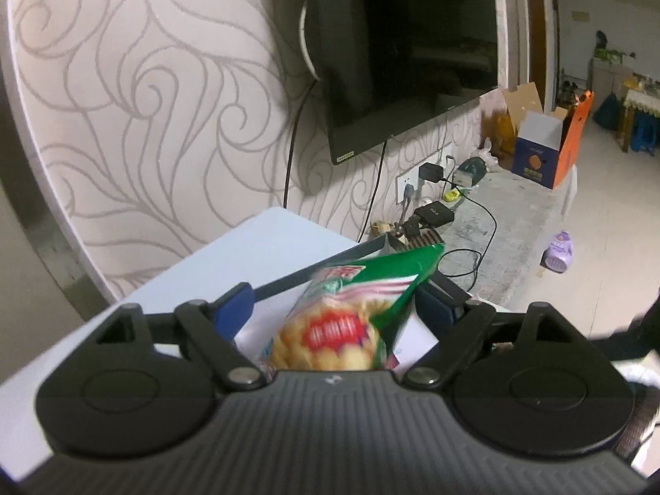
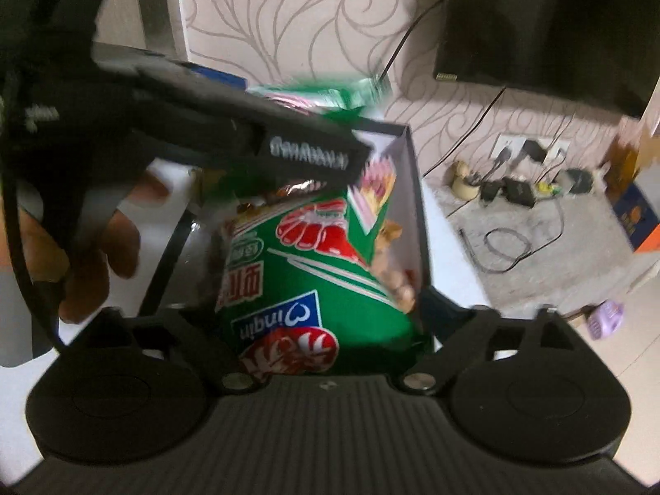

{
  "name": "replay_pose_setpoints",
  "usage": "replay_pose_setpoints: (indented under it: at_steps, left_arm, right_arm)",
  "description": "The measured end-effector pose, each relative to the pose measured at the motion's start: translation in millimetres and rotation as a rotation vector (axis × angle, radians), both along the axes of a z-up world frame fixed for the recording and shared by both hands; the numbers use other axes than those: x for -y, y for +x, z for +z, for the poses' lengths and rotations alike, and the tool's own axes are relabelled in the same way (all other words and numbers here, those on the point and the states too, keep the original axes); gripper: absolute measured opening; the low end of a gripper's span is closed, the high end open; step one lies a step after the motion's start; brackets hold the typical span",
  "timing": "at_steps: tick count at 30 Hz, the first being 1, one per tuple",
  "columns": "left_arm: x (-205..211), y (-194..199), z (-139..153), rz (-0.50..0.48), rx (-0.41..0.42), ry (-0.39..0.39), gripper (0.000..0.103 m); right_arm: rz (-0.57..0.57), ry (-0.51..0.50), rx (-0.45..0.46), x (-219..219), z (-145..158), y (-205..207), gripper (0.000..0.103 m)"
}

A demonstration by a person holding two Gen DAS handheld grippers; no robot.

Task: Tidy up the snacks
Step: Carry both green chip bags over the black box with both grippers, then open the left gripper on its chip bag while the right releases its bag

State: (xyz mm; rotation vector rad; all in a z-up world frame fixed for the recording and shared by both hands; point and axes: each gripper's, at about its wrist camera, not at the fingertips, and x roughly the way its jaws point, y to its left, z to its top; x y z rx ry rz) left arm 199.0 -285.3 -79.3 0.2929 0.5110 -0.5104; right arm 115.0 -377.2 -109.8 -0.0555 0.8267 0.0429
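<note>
A green snack bag with yellow puffs printed on it (image 1: 350, 309) sits between my left gripper's fingers, tilted up above the white table (image 1: 268, 231); the left gripper (image 1: 387, 247) is shut on it. In the right wrist view a green shrimp-chip bag (image 2: 317, 272) stands in a grey-rimmed box (image 2: 416, 189) that holds other snack packets. It lies between my right gripper's fingers, whose tips are hidden; the right gripper (image 2: 313, 288) looks closed around it. The left gripper's body (image 2: 231, 132) crosses above the box with its green bag (image 2: 330, 95).
A dark TV (image 1: 412, 49) hangs on the swirl-patterned wall. Sockets, chargers and cables (image 1: 433, 206) lie on a low ledge. A blue and orange carton (image 1: 544, 152) stands further right. A purple slipper (image 1: 559, 251) lies on the floor.
</note>
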Motion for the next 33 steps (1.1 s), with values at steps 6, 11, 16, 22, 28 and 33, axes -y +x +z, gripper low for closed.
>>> replay_pose_setpoints:
  at_steps: [6,11,16,22,28,33]
  left_arm:
    - [-26,-12,18,-0.017,-0.002,-0.069,0.087]
    - [-62,-33,42,0.036,0.006,-0.174,0.087]
    - [-98,-52,62,0.099,0.01,-0.276,0.087]
    - [-129,-75,81,0.119,0.054,-0.294,0.098]
    - [-128,-104,90,0.136,0.072,-0.069,0.102]
    - [-140,-152,75,-0.003,0.078,-0.071,0.102]
  right_arm:
    - [0.033,-0.029,0.037,4,24,-16,0.102]
    - [0.031,-0.055,0.056,6,40,-42,0.102]
    - [-0.004,-0.028,0.094,13,60,-73,0.102]
    - [-0.085,0.038,0.13,26,72,-90,0.103]
    - [-0.184,0.191,0.222,-3,112,-162,0.103]
    - [-0.203,0.258,0.173,-61,113,-219,0.103]
